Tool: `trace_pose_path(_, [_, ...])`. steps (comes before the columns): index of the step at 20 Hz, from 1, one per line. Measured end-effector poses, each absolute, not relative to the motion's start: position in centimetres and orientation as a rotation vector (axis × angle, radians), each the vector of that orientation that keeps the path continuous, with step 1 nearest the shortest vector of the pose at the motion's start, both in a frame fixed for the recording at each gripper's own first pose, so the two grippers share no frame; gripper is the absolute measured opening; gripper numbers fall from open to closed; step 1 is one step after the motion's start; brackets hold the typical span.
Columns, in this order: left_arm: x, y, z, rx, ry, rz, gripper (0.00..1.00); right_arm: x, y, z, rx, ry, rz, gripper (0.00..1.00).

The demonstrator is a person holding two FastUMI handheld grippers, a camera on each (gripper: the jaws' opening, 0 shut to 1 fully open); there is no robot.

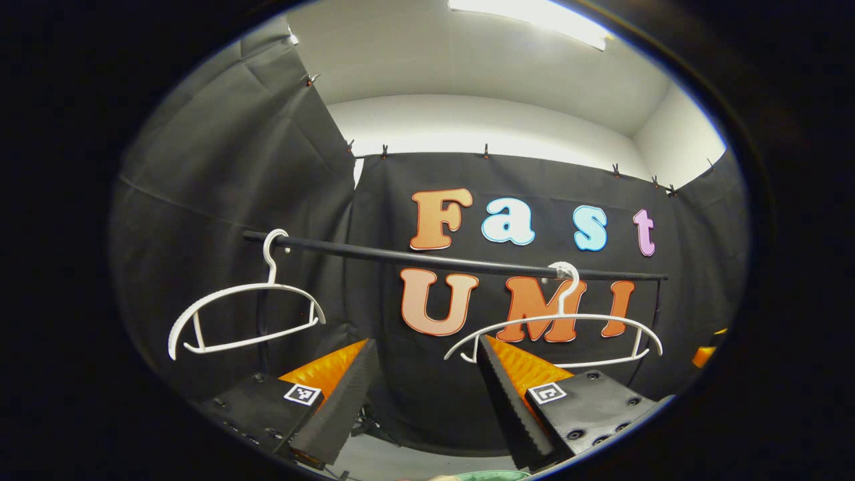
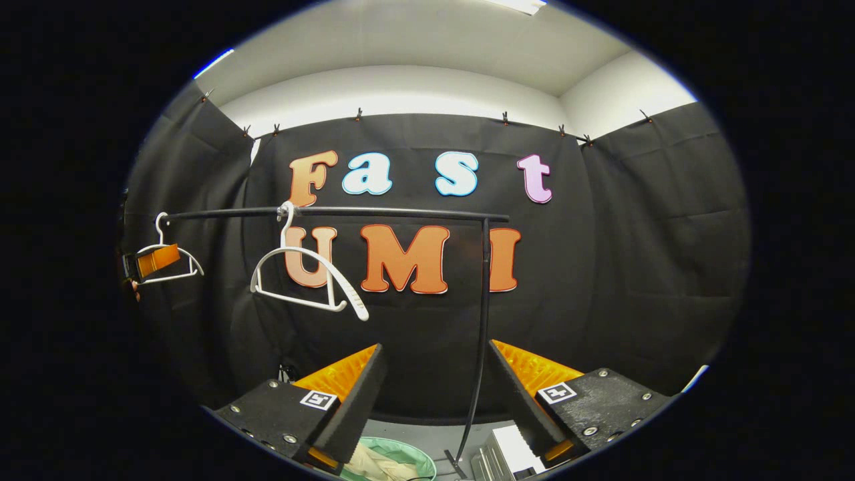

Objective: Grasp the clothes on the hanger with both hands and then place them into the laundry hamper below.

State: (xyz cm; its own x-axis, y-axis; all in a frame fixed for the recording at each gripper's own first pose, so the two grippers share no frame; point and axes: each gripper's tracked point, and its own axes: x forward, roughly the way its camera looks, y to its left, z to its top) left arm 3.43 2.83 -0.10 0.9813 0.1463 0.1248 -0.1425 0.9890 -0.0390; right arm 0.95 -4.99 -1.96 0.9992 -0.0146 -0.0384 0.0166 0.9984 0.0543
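right gripper view: clothes point(image 2: 384, 463) in hamper point(image 2: 417, 455) below spread right gripper point(image 2: 434, 401); left gripper point(image 1: 424, 401) spread.

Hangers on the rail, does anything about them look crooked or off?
Both white hangers are bare. The left hanger hangs tilted, one shoulder lower than the other, and the right hanger sits turned askew on the rail. Pale cloth lies in the green hamper below.

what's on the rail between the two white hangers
Nothing hangs there. In the left gripper view the black rail runs bare between the left hanger and the right hanger, and both hangers carry no clothes.
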Motion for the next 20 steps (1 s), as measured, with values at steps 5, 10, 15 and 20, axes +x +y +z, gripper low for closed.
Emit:
trace_pose_path(5, [3.4, 2.8, 0.7, -0.022, -0.149, 0.144, 0.97, 0.9, -4.8, -1.7, 0.049, 0.035, -0.008, 0.94])
trace_pose_path(10, [3.0, 3.0, 0.9, -0.017, -0.157, 0.138, 0.94, 0.8, -4.8, -1.5, 0.046, 0.034, -0.007, 0.94])
trace_pose_path(15, [2.9, 3.4, 1.0, -0.023, -0.160, 0.143, 0.94, 0.8, -4.9, -0.9, 0.045, 0.028, -0.011, 0.94])
trace_pose_path(20, [2.9, 3.4, 1.2, -0.023, -0.166, 0.145, 0.93, 0.7, -5.2, -0.6, 0.042, 0.020, -0.016, 0.94])
